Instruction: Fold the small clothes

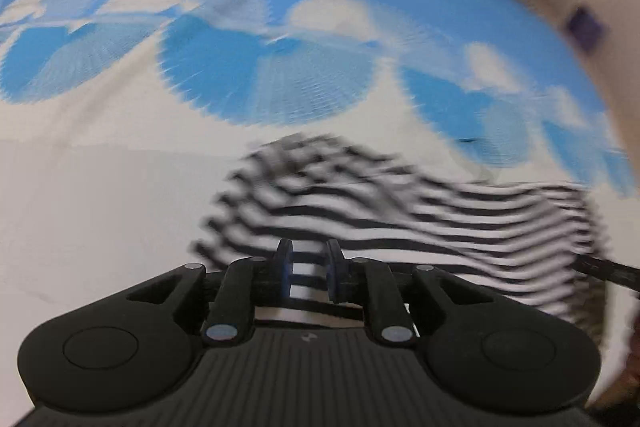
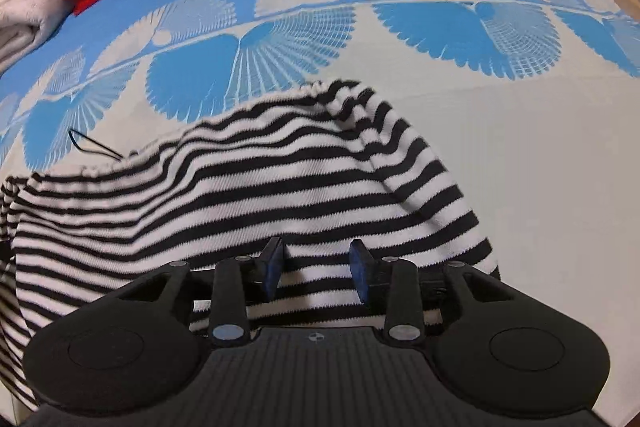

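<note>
Blue-padded jaws of the right gripper stand apart and empty over the striped knit garment, the left gripper narrow, its hold unclear, on the blue-and-white bedspread; mid-fold, the next move likely needs a fresh edge grip.

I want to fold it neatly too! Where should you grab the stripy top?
Probably the raised fold along the far edge of the stripy top, near its bunched hump. Come from above. The middle lies flat on the blue and white sheet, giving little to pinch.
</note>
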A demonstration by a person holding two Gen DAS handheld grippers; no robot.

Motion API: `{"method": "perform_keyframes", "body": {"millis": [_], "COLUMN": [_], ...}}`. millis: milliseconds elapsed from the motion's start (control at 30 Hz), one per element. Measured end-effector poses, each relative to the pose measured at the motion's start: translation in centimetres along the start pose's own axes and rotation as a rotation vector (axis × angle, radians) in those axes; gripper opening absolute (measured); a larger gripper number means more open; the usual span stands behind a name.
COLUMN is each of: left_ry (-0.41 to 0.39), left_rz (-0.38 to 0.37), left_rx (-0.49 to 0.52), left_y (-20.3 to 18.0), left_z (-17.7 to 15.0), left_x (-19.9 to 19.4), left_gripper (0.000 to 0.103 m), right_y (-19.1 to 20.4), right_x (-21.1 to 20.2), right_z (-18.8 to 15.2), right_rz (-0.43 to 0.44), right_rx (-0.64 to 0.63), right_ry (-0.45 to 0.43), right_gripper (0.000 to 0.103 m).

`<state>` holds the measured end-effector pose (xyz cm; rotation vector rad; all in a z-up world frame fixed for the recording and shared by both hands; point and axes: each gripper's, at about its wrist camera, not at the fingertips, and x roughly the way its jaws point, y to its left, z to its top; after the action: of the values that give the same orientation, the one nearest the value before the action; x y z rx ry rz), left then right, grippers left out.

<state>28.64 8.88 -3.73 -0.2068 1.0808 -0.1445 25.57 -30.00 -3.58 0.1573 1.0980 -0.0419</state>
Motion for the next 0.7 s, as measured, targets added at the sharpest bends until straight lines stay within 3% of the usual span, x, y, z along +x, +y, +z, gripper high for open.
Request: {"method": "perform_keyframes", "body": {"millis": [100, 167, 267, 367, 500, 567, 700], "left_ry": [0.035, 0.085, 0.133, 0.157, 0.179, 0.158, 0.099], "left_rz": [-0.137, -0.181, -0.180, -0.119, -0.007, -0.001, 0.029], "left_rx": [0.108, 0.227, 0.362, 0.401, 0.286, 0.175, 0.075], "left_y": [-2.0, -4.0, -6.7, -8.1, -6.8, -5.2, -2.2], "left_z": [-1.1, -2.2, -3.7, -4.1, -3.4, -2.4, -1.4], "left_x": [-1.2, -0.9, 0.2, 2.1, 4.1, 3.5, 1.9], "left_gripper": [0.024, 0.027, 0.027, 0.027, 0.027, 0.027, 0.027], "right_y": [-0.8, -1.7, -3.4, -4.7, -6.4, -7.3, -8.9], "right_x": [-2.1, -3.6, -4.7, -4.4, -2.4, -3.0, -4.3], "right_z": [-0.2, -0.8, -2.2, -3.3, -5.4, -5.6, -5.8], "right_rz": [0.025, 0.049, 0.080, 0.063, -0.046, -0.047, -0.041], "right_rx": [0.004, 0.009, 0.008, -0.018, -0.075, -0.067, -0.029], "right_ry": [-0.066, -0.090, -0.071, -0.015, 0.116, 0.091, 0.057], "right_gripper": [0.038, 0.039, 0.043, 0.045, 0.046, 0.046, 0.046]}}
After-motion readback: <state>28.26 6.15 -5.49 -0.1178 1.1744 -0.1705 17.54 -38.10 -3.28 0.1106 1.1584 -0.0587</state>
